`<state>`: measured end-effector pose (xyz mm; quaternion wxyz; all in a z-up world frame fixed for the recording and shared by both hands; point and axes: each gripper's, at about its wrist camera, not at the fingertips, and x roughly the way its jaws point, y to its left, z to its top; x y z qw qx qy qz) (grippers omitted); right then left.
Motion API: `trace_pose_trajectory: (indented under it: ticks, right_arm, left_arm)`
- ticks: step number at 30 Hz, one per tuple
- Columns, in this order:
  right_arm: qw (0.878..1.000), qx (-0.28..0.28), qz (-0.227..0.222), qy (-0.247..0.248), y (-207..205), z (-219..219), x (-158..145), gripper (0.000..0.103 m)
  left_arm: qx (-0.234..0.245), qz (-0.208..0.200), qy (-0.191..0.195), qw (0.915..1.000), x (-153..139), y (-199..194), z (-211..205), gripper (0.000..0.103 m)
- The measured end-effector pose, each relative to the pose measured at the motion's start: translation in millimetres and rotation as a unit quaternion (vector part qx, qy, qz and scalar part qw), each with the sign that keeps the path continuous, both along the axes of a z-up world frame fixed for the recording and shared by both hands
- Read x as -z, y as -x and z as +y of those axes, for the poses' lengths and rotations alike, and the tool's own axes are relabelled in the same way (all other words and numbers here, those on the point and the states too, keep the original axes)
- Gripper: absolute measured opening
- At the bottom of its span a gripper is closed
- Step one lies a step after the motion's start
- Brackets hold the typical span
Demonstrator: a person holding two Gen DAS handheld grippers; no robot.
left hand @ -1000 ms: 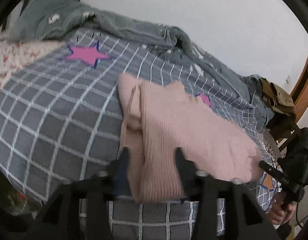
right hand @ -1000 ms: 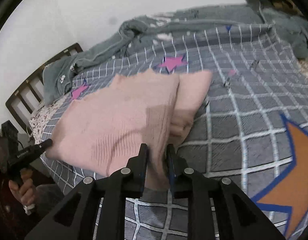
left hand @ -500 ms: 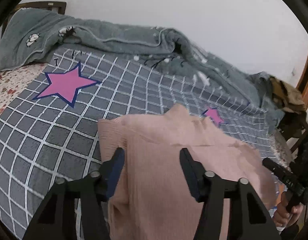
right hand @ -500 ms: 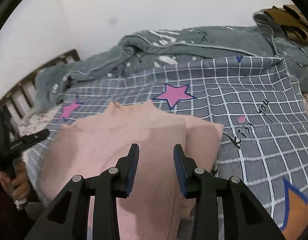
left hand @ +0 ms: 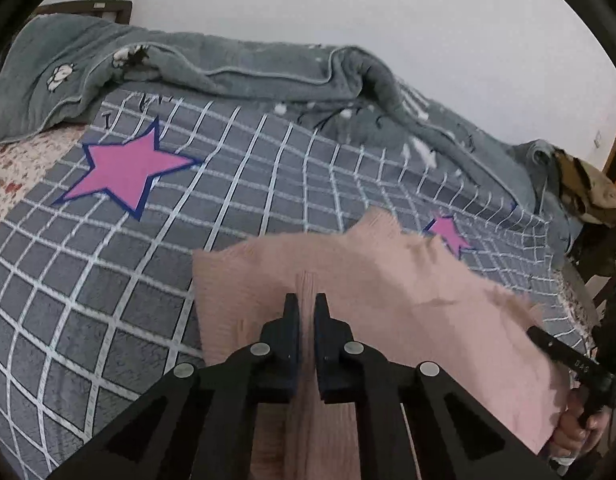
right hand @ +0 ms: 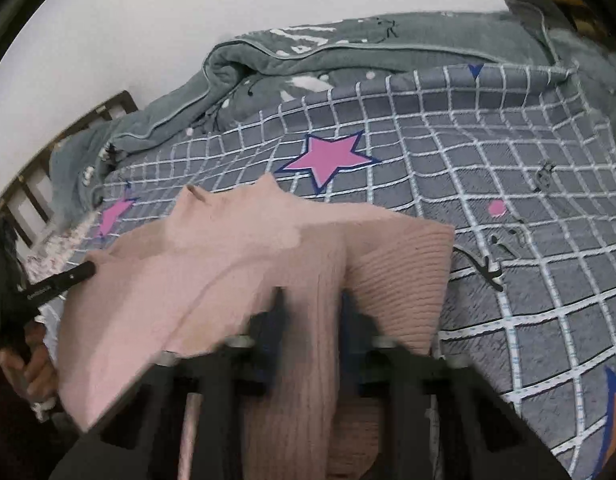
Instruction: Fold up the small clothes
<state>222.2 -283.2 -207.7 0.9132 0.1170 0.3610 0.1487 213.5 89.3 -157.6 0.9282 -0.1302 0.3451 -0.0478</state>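
Note:
A pink ribbed knit sweater (left hand: pixel 387 280) lies on the grey checked bedspread (left hand: pixel 248 184), sleeves folded in. My left gripper (left hand: pixel 306 304) is shut on a ridge of the sweater near its left side. In the right wrist view the sweater (right hand: pixel 236 264) fills the near centre. My right gripper (right hand: pixel 309 300) is blurred, its fingers a little apart with a band of pink knit between them; whether they press it is unclear. Each view shows the other gripper at the sweater's far edge.
A rumpled grey-green blanket (left hand: pixel 236 68) lies along the wall at the back. A dark wooden headboard (right hand: pixel 48 160) stands at one end. Brown clothing (left hand: pixel 587 192) is piled at the other end. Pink stars (left hand: pixel 124 172) mark the bedspread.
Both grippers moved forward over the sweater. The left went from open to shut on a pinch of knit. The right was shut on the sweater, opened, and now straddles a fold.

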Motion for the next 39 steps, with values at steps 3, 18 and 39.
trace_pose_trajectory:
  ticks: [3, 18, 39]
  right_arm:
    - [1.000, -0.004, -0.024, -0.004, 6, 1, -10, 0.006]
    - [0.998, 0.023, -0.034, 0.038, -27, -3, -23, 0.006]
    - [0.995, 0.048, -0.039, 0.072, -13, -10, -3, 0.033]
  left_arm:
    - [0.007, -0.013, 0.003, 0.9999, -15, -5, -3, 0.007]
    - [-0.014, 0.015, -0.045, 0.9988, -9, -81, -20, 0.007]
    - [0.004, 0.033, 0.014, 0.9994, 20, -57, 6, 0.036]
